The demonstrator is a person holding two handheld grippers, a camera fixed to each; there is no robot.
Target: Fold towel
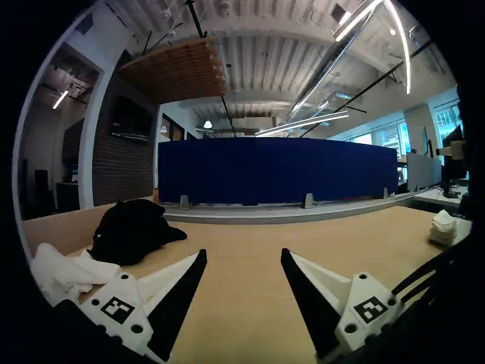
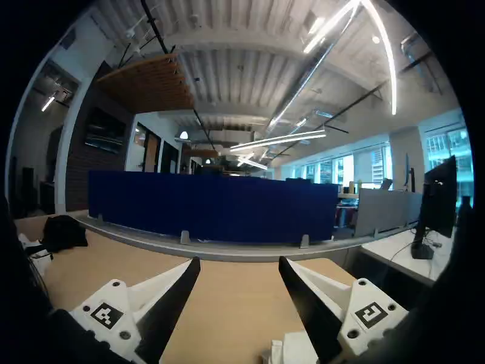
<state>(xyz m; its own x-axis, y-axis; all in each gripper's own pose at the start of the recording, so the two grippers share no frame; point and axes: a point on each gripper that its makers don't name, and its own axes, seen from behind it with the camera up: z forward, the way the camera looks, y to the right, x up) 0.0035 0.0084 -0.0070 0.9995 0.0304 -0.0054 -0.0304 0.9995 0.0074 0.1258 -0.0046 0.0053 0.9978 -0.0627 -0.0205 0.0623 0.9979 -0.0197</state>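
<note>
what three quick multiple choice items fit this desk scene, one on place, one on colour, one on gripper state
1. In the left gripper view, the black cloth lies: A between the fingers; B on the table, left of the left gripper; C on a chair.
2. The divider is: A red; B blue; C grey.
3. The left gripper is: A open; B shut on a towel; C shut on the cloth.
Key: B, it rests on wood at the view's left; B, a plain blue panel; A, bare table shows in its wide gap.
</note>
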